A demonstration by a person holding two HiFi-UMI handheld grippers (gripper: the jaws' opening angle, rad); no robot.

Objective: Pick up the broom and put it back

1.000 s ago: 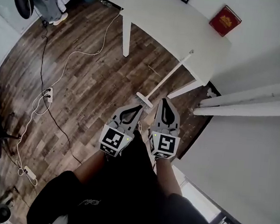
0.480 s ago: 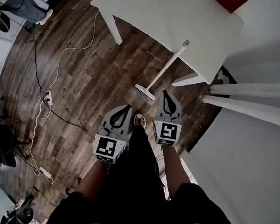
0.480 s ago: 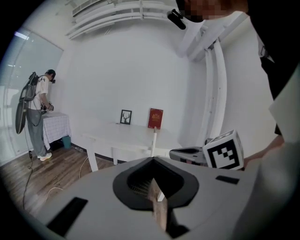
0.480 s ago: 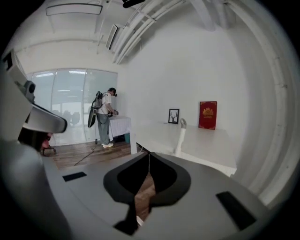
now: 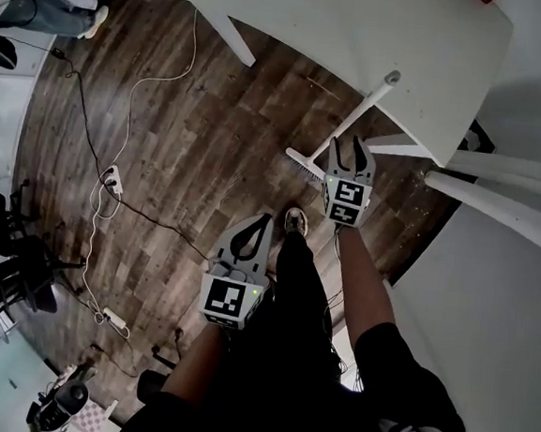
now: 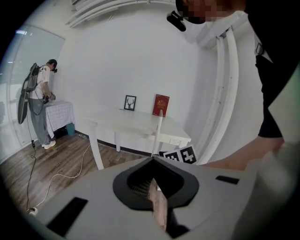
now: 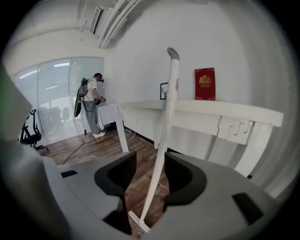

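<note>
Opening just now, the right gripper (image 5: 345,144) has its jaws spread wide w/ the broom (image 5: 363,110) handle between them, pads not pressing yet, prob. lined up for a low grab. Broom leans on the table (image 5: 362,30) edge by a leg, head on the floor (image 5: 211,139). Left gripper (image 5: 266,217) hangs nearer the person, clenched on nothing, likely spare.

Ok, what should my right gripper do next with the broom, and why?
Probably ease the right gripper forward and close on the broom handle. Its jaws have just been opening and stand apart, with the handle showing in the gap, ungripped, as it leans against the white table.
</note>
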